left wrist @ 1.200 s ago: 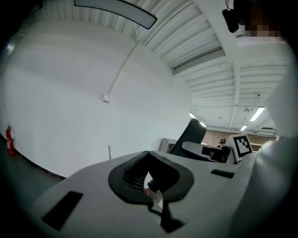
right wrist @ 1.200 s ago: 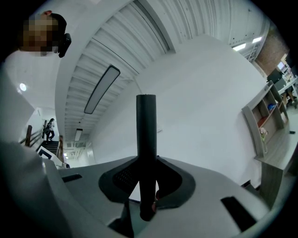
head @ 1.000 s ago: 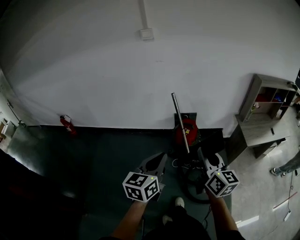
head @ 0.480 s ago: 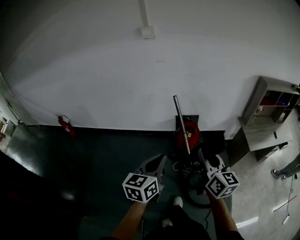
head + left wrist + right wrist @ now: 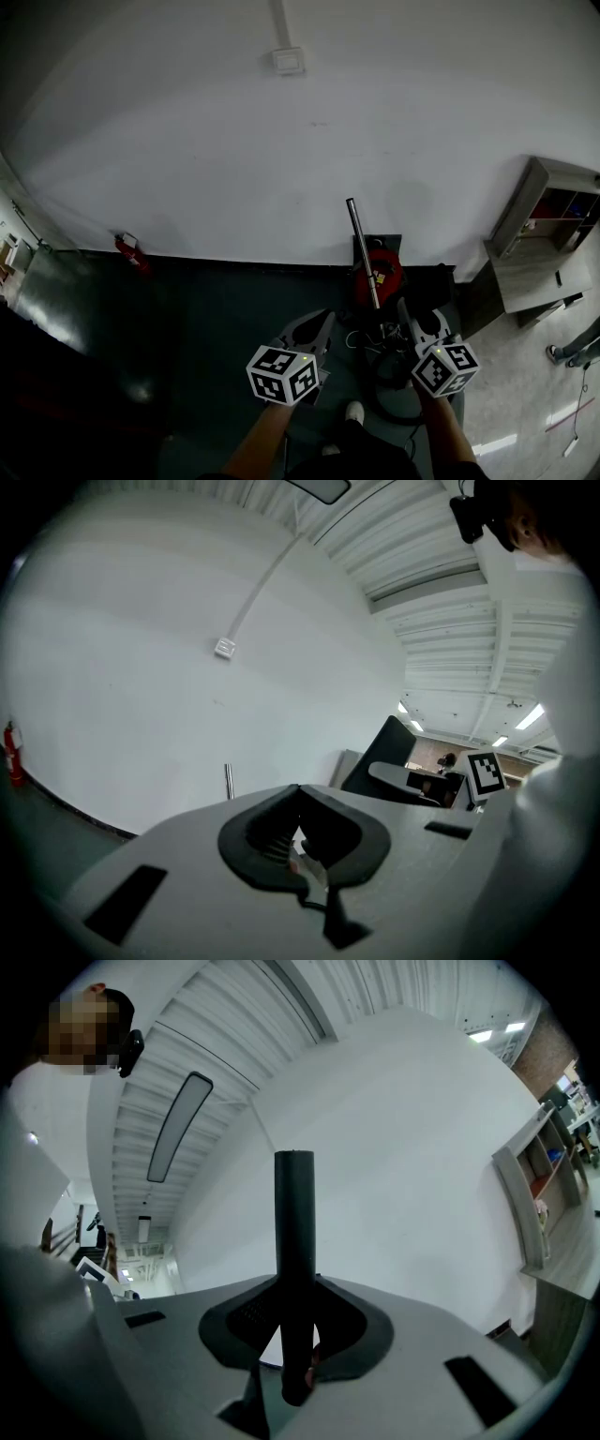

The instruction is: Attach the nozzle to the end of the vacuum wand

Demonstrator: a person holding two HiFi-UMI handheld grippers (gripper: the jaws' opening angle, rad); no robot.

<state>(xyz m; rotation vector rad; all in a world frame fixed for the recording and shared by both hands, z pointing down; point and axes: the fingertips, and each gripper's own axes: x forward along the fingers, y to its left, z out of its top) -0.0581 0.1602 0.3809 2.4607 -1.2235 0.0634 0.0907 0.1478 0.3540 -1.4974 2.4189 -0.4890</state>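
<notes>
A silver vacuum wand [image 5: 362,251] stands tilted against the white wall, rising from a red canister vacuum [image 5: 378,267]; it shows as a thin rod [image 5: 227,780] in the left gripper view. My right gripper [image 5: 295,1335] is shut on a dark nozzle tube [image 5: 294,1232] that sticks up between its jaws. In the head view that gripper [image 5: 407,311] sits just right of the wand's foot, not touching it. My left gripper [image 5: 300,832] is shut with nothing in it and hovers left of the vacuum [image 5: 322,323].
A black hose [image 5: 389,380] coils on the dark floor below the canister. A red fire extinguisher [image 5: 127,251] stands at the wall's left. A grey shelf unit [image 5: 553,234] stands at the right, a person's foot [image 5: 572,354] beyond it.
Both grippers have travelled toward the wall and the vacuum, which now sits closer and lower in the head view. The shelf has slid rightward. Neither gripper's jaws have changed.
</notes>
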